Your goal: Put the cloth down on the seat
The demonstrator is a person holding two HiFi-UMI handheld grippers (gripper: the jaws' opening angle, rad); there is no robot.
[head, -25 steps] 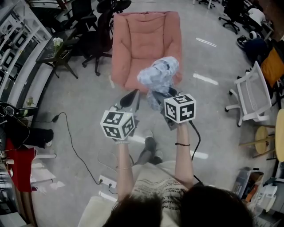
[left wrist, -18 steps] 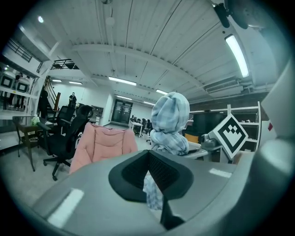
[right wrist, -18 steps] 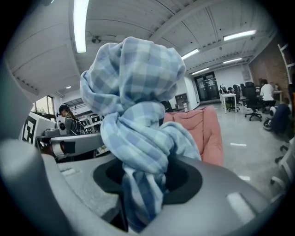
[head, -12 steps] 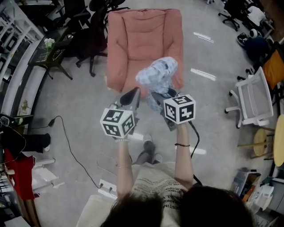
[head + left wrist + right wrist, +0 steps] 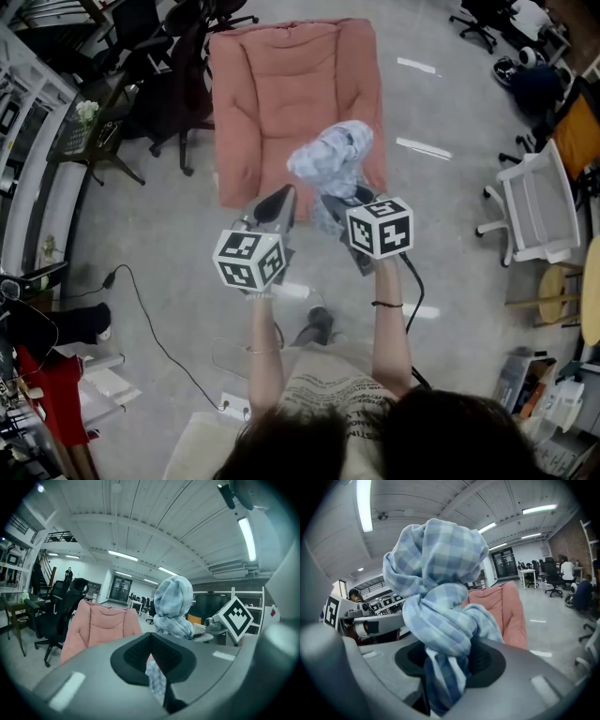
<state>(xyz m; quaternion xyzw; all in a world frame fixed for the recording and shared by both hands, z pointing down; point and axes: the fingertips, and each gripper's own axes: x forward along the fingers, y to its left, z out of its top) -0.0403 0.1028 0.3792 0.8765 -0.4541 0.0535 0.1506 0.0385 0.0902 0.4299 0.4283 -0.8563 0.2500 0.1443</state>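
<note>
Though bunched into a knotted blue-check ball, the cloth (image 5: 330,157) rises above the right tongs (image 5: 334,201), which grip it; left tongs (image 5: 281,199) pinch its tail.

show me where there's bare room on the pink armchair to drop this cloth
The armchair's seat is bare between its two padded arms, up to the backrest. The grey floor in front is open too. Crowded: black office chairs and a side table beside it, at the head view's left.
</note>
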